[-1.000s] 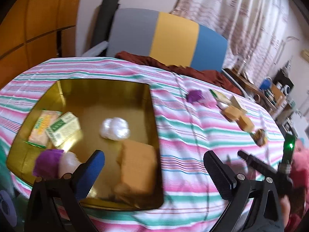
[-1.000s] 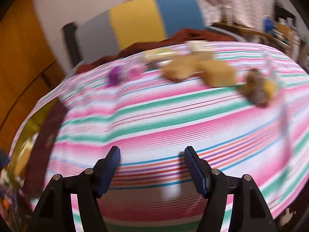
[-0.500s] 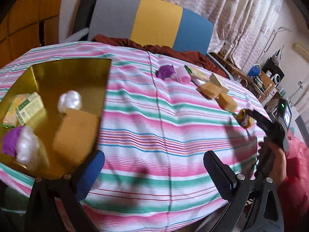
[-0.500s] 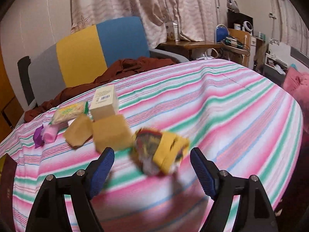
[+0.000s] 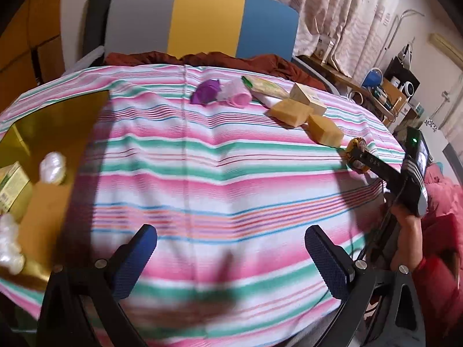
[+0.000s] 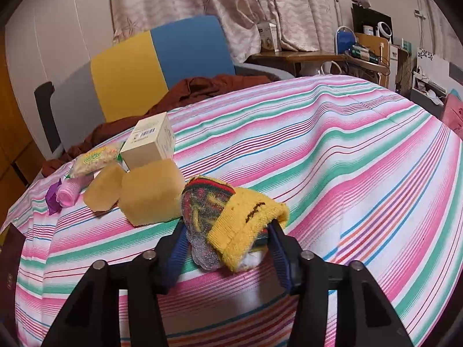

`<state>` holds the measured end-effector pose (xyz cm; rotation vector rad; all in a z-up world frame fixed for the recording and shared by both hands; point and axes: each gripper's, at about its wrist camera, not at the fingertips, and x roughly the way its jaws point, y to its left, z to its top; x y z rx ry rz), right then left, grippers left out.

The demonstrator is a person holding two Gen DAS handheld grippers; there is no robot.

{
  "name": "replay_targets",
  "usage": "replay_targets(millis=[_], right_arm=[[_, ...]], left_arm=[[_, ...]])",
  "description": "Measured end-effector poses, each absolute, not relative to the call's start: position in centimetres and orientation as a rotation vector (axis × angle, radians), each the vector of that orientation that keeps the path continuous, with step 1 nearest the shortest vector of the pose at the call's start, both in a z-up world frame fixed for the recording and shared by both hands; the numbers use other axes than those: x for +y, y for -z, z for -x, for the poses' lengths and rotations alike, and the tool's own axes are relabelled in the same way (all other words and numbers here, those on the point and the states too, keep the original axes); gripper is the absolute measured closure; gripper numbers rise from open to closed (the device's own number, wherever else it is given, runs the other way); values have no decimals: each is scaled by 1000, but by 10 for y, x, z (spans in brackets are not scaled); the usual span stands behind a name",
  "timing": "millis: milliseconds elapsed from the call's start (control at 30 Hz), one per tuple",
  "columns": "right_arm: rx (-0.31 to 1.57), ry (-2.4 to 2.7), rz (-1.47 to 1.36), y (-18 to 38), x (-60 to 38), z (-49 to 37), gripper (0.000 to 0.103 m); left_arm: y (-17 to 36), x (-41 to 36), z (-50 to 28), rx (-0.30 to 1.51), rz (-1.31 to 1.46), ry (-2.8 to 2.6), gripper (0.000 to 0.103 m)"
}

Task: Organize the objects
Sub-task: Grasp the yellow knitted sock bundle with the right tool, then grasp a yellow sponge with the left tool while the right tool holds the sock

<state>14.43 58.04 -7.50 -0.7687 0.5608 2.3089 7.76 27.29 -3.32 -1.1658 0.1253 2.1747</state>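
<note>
**Right gripper closes on the sock bundle; left stands idle**

The right gripper [image 6: 228,250] is closing its blue-padded jaws, which now flank a rolled bundle of yellow and multicoloured knitted socks [image 6: 231,219]; the pads look to be pressing its sides, and the bundle rests on the pink, green and white striped tablecloth [image 6: 332,173]. Half a second ago the jaws stood wide with the bundle loose between them, so the grasp is new. Just left of the bundle sit two tan sponge-like blocks [image 6: 150,193], then a cream cardboard box [image 6: 149,143], a clear snack packet [image 6: 94,159], a pink roll [image 6: 69,192] and a purple wrapped piece [image 6: 52,198] farther left.

The left gripper [image 5: 231,260] is wide open and holds nothing, over bare cloth at the near edge. The gold metal tray [image 5: 55,121] lies at far left, already holding a green-printed box [image 5: 11,188], pearly white balls [image 5: 52,167] and a tan block [image 5: 46,217]. A second ago the tray filled that view; the left hand has swung away from it.

With the bundle gripped, the likely next step is carrying it left across the table to the tray.
</note>
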Motion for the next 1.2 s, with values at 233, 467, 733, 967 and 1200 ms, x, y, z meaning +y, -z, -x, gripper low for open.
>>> replay_targets(millis=[233,467,733,967,1200], right_arm=[[538,-2271,651,71,579,-157,59],[584,-2252,582,69,586,-170,60],[640,-2221,584,75,594,-172,60],[650,-2219,591,77,595,-173,60],[642,-2215,599,77,594,-173,60]], left_arm=[[28,349,-60,92,1159,-2128,0],[39,450,-42,70,1231,-2016,0],[55,530,-24,118,1277,-1919,1],[69,556,-8,91,1330,-1942,5],[70,556,-14,197,1160,-1980,36]])
